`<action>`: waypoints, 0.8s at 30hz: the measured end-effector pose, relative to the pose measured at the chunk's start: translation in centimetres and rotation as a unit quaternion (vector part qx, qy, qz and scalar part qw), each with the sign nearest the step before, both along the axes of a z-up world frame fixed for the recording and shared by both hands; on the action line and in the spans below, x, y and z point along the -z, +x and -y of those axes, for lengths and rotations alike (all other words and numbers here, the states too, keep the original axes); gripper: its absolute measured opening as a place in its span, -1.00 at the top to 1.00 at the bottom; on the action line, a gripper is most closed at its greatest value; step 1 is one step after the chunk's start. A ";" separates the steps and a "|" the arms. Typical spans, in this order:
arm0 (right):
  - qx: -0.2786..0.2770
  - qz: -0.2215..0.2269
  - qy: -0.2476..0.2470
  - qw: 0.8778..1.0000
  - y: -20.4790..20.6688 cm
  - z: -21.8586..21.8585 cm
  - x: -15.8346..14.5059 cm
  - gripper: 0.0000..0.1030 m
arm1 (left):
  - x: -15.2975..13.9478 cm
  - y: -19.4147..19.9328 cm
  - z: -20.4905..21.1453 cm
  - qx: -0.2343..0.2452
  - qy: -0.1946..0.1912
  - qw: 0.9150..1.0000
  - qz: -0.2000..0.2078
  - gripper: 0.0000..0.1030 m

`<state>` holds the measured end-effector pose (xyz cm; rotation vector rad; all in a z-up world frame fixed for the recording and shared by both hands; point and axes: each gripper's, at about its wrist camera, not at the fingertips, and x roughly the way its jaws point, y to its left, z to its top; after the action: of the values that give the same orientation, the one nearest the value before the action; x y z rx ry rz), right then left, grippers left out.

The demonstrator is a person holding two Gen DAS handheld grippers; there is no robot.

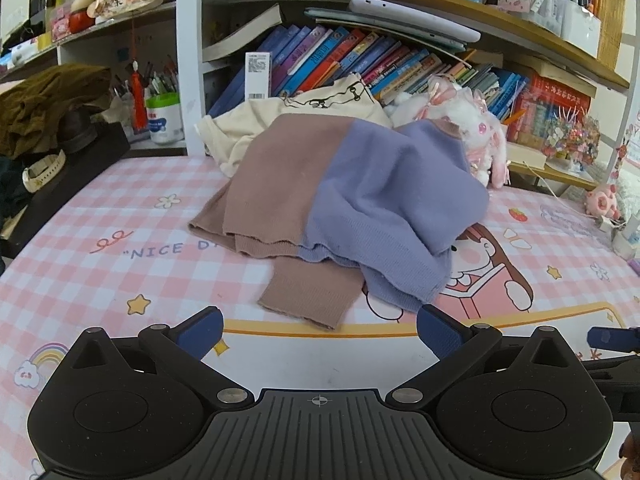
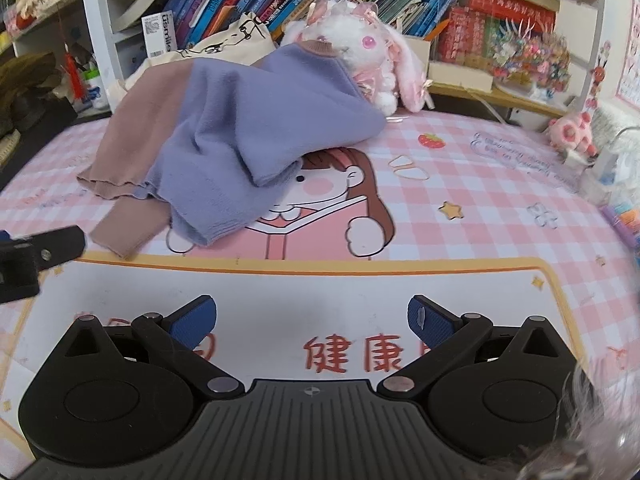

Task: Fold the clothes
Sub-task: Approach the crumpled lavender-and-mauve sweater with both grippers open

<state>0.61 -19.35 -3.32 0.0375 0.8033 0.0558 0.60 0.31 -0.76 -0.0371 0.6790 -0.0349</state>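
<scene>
A two-tone knit sweater, dusty pink on the left and lavender on the right [image 1: 340,196] [image 2: 224,120], lies crumpled on the pink checked desk mat [image 1: 120,216] [image 2: 480,184]. One pink sleeve [image 1: 308,292] [image 2: 124,232] sticks out toward me. A cream garment [image 1: 256,128] [image 2: 224,44] lies behind the sweater. My left gripper [image 1: 320,332] is open and empty, just short of the sweater's near edge. My right gripper [image 2: 312,320] is open and empty, over the mat's white panel, further back from the sweater.
A white and pink plush rabbit [image 1: 472,128] [image 2: 368,52] sits behind the sweater against a bookshelf [image 1: 360,60] full of books. A brown garment [image 1: 48,100] lies on dark objects at the left. A small pink toy [image 2: 572,132] and clutter sit at the right.
</scene>
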 end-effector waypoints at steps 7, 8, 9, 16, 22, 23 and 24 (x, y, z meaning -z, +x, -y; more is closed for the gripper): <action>-0.012 -0.003 0.003 1.000 0.3 0.6 0.1 -1.00 | 0.2 -0.3 1.0 -0.009 0.007 1.000 -0.003 -1.00; -0.014 -0.004 0.003 1.000 0.3 0.8 0.2 -1.00 | 0.2 -0.3 1.1 -0.011 0.007 1.000 -0.003 -1.00; -0.016 -0.005 0.003 1.000 0.4 0.9 0.2 -1.00 | 0.2 -0.4 1.3 -0.013 0.008 1.000 -0.004 -1.00; -0.031 -0.011 0.010 0.999 0.6 2.4 0.6 -1.00 | 0.4 -0.9 3.0 -0.022 0.014 1.000 -0.009 -1.00; -0.048 -0.007 0.020 0.999 0.7 4.2 0.7 -1.00 | 0.4 -1.3 5.0 -0.029 0.019 0.999 -0.005 -1.00; -0.052 -0.006 0.023 0.998 0.8 4.5 0.7 -1.00 | 0.4 -1.4 5.3 -0.031 0.020 0.999 -0.005 -1.00; -0.057 -0.005 0.026 0.998 0.8 4.7 0.8 -1.00 | 0.5 -1.5 5.7 -0.035 0.022 0.999 -0.005 -1.00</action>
<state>1.42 -24.07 -4.09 0.0415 0.8139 0.1836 -0.87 -5.37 -1.25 -0.0190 0.6885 0.0477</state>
